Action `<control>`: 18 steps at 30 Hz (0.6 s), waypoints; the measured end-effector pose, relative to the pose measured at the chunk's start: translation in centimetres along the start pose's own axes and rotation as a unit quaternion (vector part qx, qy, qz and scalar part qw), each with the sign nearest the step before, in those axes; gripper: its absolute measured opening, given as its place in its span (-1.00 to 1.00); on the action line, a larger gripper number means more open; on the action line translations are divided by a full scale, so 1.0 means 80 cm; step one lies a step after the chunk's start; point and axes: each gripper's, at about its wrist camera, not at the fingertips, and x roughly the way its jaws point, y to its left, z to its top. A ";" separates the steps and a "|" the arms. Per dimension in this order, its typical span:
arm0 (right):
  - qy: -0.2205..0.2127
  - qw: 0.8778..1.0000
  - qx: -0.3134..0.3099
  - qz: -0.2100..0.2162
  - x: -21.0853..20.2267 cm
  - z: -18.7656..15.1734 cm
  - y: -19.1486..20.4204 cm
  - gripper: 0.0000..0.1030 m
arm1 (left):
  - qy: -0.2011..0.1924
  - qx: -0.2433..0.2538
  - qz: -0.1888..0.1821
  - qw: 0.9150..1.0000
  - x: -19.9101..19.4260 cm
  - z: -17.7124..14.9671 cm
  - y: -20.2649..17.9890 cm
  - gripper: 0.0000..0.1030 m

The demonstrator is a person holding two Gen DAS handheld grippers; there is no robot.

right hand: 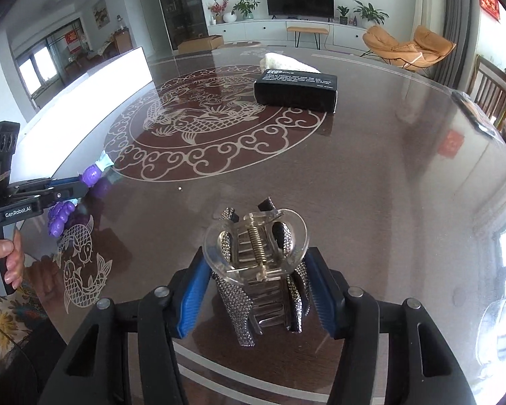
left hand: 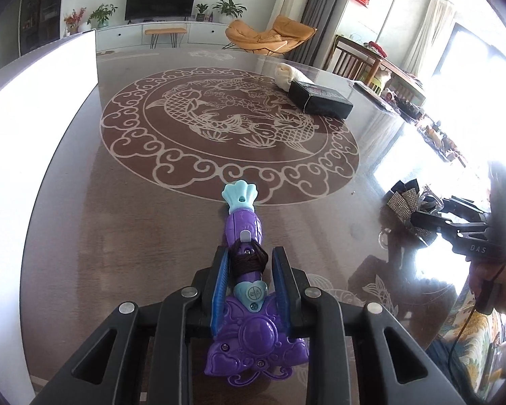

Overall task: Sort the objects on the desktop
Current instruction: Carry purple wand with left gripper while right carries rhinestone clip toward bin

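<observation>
My left gripper (left hand: 249, 260) is shut on a purple and teal toy wand (left hand: 246, 222) wound with dark thread, held just above the glass table top (left hand: 145, 222). From the right wrist view this gripper (right hand: 80, 182) and the wand (right hand: 92, 173) show at the far left. My right gripper (right hand: 256, 270) is shut on a rhinestone hair claw clip (right hand: 256, 253) with a clear handle and a spring. In the left wrist view that gripper (left hand: 418, 216) and the clip (left hand: 405, 199) show at the right.
A black box (right hand: 297, 89) lies at the far side of the table with a white cloth bundle (right hand: 283, 62) behind it. A white board (right hand: 84, 111) stands along the table's left side. Clutter sits at the far right edge (left hand: 435, 131).
</observation>
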 end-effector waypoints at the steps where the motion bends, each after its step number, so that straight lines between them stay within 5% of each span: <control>1: -0.001 1.000 0.005 -0.004 0.001 -0.001 -0.001 0.20 | 0.004 0.008 0.001 1.000 0.000 0.000 -0.005 -0.21; 3: 0.000 1.000 0.019 0.000 0.001 0.002 -0.001 0.40 | 0.014 0.032 0.011 0.999 0.002 -0.002 -0.017 0.46; 8: 0.002 1.000 0.008 -0.008 0.002 0.008 0.002 0.43 | 0.019 0.077 0.080 0.994 0.022 -0.001 -0.040 0.49; 10: -0.004 1.000 0.009 -0.013 -0.001 0.012 0.000 0.43 | 0.010 0.072 0.088 0.993 0.025 0.007 -0.041 0.21; 11: -0.007 1.000 0.012 -0.011 -0.002 0.013 -0.001 0.39 | 0.006 0.067 0.094 0.993 0.025 0.011 -0.040 -0.37; 12: -0.006 1.000 0.014 -0.010 -0.002 0.014 -0.002 0.05 | 0.008 0.057 0.088 0.994 0.024 0.015 -0.037 -0.57; 18: -0.002 1.000 0.006 -0.017 -0.026 0.017 0.008 -0.02 | -0.061 0.031 0.039 0.997 -0.029 0.005 -0.034 -0.57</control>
